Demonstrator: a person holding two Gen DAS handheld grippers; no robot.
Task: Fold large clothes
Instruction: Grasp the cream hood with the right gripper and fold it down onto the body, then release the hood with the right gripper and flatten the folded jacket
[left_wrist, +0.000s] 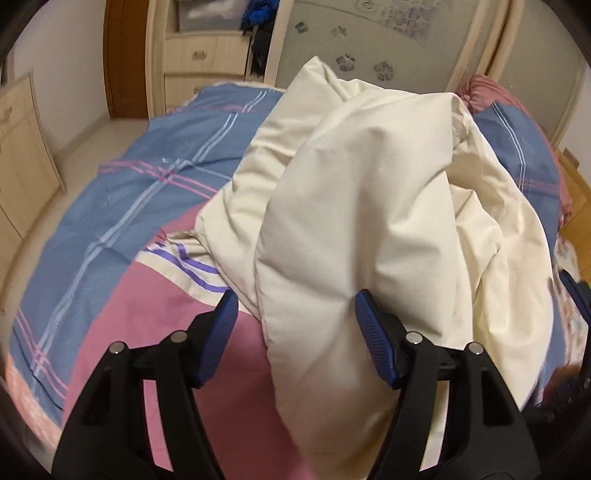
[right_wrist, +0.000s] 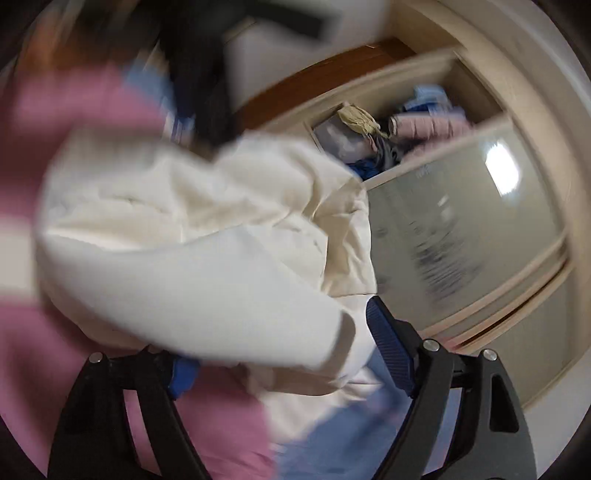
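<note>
Left gripper (left_wrist: 295, 314): blue ribbed pads spread wide; a fold of the puffy cream padded garment (left_wrist: 369, 206) hangs between them, against the right pad only.
Right gripper (right_wrist: 280, 350): jaws apart, cream fabric draped over and between them (view heavily blurred).
Garment: heaped on the blue-and-pink plaid bedspread (left_wrist: 122, 206).
Beyond: cream wardrobe with frosted floral door (left_wrist: 406, 48).
</note>
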